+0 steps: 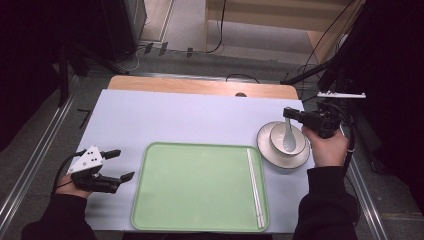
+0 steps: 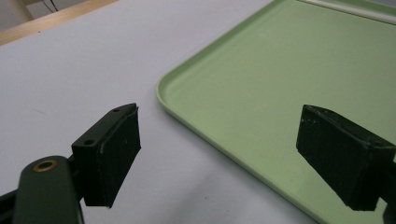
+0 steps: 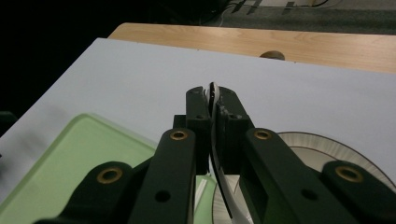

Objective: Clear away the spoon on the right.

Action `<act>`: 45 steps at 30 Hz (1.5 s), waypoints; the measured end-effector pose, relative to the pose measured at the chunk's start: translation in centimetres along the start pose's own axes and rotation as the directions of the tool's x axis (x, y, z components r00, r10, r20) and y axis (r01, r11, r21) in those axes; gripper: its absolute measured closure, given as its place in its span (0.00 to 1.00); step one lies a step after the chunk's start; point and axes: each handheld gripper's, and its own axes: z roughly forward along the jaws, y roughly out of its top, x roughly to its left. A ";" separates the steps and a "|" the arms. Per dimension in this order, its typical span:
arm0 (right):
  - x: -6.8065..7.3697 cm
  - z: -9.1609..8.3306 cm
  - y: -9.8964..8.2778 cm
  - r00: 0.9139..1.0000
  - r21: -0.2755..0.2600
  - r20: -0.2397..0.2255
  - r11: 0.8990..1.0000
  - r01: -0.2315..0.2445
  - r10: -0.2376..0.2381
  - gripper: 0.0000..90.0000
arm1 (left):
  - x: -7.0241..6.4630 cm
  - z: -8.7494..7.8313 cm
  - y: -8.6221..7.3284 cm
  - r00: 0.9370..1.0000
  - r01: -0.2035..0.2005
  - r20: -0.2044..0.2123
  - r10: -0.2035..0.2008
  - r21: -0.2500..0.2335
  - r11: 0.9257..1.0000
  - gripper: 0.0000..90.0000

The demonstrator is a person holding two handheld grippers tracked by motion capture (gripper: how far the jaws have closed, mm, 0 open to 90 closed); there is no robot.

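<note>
While the spoon (image 1: pixel 289 136) hangs bowl-down over the bowl (image 1: pixel 286 138) on its plate (image 1: pixel 272 150) near the surface's right edge, the right tool (image 1: pixel 290 114) clamps its handle. Left tool (image 1: pixel 122 164) rests wide apart near the left edge, beside the green tray (image 1: pixel 195 185) holding chopsticks (image 1: pixel 255 186).
</note>
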 end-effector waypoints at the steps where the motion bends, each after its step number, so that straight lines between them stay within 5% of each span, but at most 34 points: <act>1: 0.3 0.0 -0.1 1.000 0.003 -0.003 1.000 0.004 -0.004 0.96 | 0.0 0.0 0.0 1.000 -0.001 0.000 0.001 0.000 1.000 0.15; 24: 5.7 1.2 -3.0 0.987 0.044 -0.150 0.997 0.069 -0.062 0.96 | 0.2 -0.1 0.3 1.000 0.003 -0.004 -0.003 -0.013 1.000 0.15; 45: 8.7 2.5 -7.0 0.979 0.101 -0.185 0.989 0.110 -0.090 0.96 | 0.3 0.1 0.5 1.000 0.005 -0.002 -0.005 -0.018 1.000 0.15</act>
